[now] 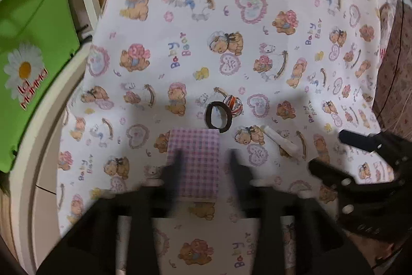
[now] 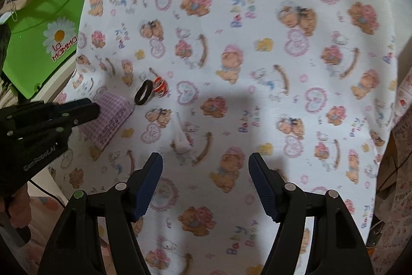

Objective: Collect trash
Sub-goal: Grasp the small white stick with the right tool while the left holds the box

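Observation:
On the bear-print cloth lie a pink checked packet, a black ring, a small red-and-white striped piece and a crumpled white paper bit. My left gripper is open, its blurred fingers on either side of the packet. It shows in the right wrist view over the packet. My right gripper is open and empty, just short of the white paper bit. The ring and striped piece lie beyond.
A green bin with a daisy logo stands off the left edge of the cloth, also in the right wrist view. A white curved frame borders the cloth. Patterned paper lies at the right edge.

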{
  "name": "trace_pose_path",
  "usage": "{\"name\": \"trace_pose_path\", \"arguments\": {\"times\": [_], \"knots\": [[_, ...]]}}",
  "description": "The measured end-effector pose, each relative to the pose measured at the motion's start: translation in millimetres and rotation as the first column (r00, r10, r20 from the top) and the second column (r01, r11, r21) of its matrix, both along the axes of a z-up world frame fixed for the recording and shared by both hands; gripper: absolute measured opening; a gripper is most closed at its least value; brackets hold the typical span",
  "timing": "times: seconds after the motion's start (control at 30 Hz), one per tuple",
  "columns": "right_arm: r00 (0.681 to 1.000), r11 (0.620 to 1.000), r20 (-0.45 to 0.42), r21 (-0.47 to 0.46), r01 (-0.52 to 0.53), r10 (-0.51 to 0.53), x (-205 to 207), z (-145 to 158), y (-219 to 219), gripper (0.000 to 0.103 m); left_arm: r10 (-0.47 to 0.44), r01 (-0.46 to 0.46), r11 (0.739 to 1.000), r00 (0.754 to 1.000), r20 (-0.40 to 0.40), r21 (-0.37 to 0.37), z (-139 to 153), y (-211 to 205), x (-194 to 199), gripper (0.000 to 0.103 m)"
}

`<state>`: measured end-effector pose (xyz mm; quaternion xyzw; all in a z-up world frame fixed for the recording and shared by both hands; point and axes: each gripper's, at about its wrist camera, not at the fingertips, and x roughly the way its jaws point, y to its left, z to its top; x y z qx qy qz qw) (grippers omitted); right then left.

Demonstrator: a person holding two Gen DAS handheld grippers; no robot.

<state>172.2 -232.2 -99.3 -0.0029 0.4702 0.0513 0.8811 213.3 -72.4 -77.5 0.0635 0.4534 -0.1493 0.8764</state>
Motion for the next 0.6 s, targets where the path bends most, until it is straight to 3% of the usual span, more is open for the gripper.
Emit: {"name": "trace_pose_path", "arguments": {"times": [0.03, 0.1, 0.3, 0.33, 0.37, 0.4, 0.6], "knots": [[1.000, 1.000, -0.002, -0.003, -0.008, 0.008, 1.9, -1.7, 3.6, 0.071, -0.002, 0.001, 1.000, 1.000, -0.007, -0.012, -0.9, 0.4, 1.3, 0.065], [1.000, 1.000, 0.000, -0.005, -0.023, 0.023, 5.2, -3.8, 9.7, 0.071, 0.004, -0.004, 1.000, 1.000, -0.019, -0.008, -4.6, 3.1, 5.5, 0.071], [1.000, 1.000, -0.003, 0.014, -0.019, 0.019, 15.8, -7.3, 14.9, 0.070, -0.008, 0.011, 0.999, 0.995, -0.098, 0.031, -24.4, 0.1, 15.1, 0.075], [1.000, 1.000, -0.002, 0.021, -0.013, 0.013, 17.6, -7.2, 14.1, 0.070, -0.003, 0.007, 0.999, 0.994, -0.108, 0.039, -28.6, 0.3, 16.8, 0.074], [1.000, 1.000, -0.002, 0.023, -0.011, 0.011, 19.3, -7.9, 14.6, 0.067, 0.006, -0.001, 0.999, 0.993, -0.116, 0.042, -32.1, 1.2, 18.4, 0.057], [1.000, 1.000, -0.003, 0.025, -0.010, 0.010, 20.7, -8.1, 14.2, 0.064, 0.018, -0.013, 0.999, 0.992, -0.127, 0.042, -34.6, 2.9, 19.9, 0.050], [1.000, 1.000, -0.003, 0.002, -0.023, 0.023, 25.8, -12.9, 16.7, 0.051, 0.085, -0.091, 0.995, 0.989, -0.123, -0.043, -19.6, 25.7, 22.5, 0.049]]}}
